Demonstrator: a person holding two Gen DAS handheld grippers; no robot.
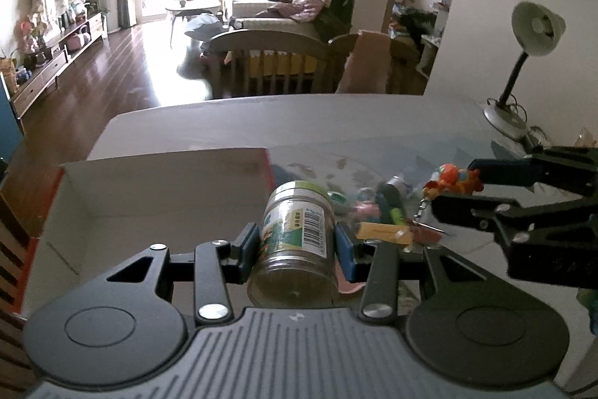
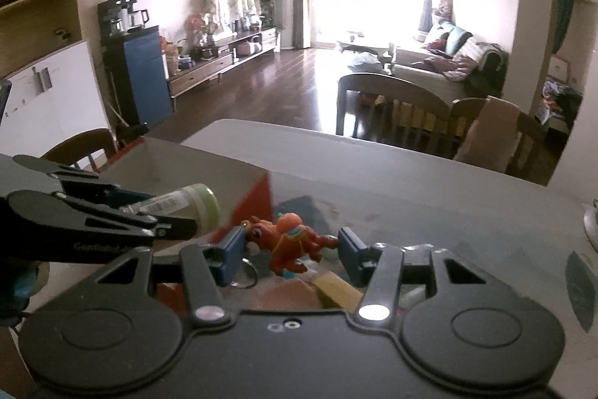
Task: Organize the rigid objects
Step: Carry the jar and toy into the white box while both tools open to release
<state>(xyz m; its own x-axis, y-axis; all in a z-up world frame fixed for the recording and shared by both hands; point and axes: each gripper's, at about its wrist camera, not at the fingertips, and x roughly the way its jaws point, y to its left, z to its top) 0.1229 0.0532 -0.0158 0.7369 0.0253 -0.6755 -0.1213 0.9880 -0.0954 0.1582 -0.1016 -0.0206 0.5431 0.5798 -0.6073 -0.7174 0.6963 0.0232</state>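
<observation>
My left gripper is shut on a clear plastic jar with a pale green lid, held lying along the fingers above the table, just right of an open cardboard box. The jar also shows in the right wrist view. My right gripper is shut on an orange toy keychain with a metal ring hanging below. That keychain shows at the right in the left wrist view, held above a small pile of objects.
The box has red outer sides and stands on the grey table. A desk lamp stands at the table's far right. Wooden chairs are behind the far edge. A yellow block lies under my right gripper.
</observation>
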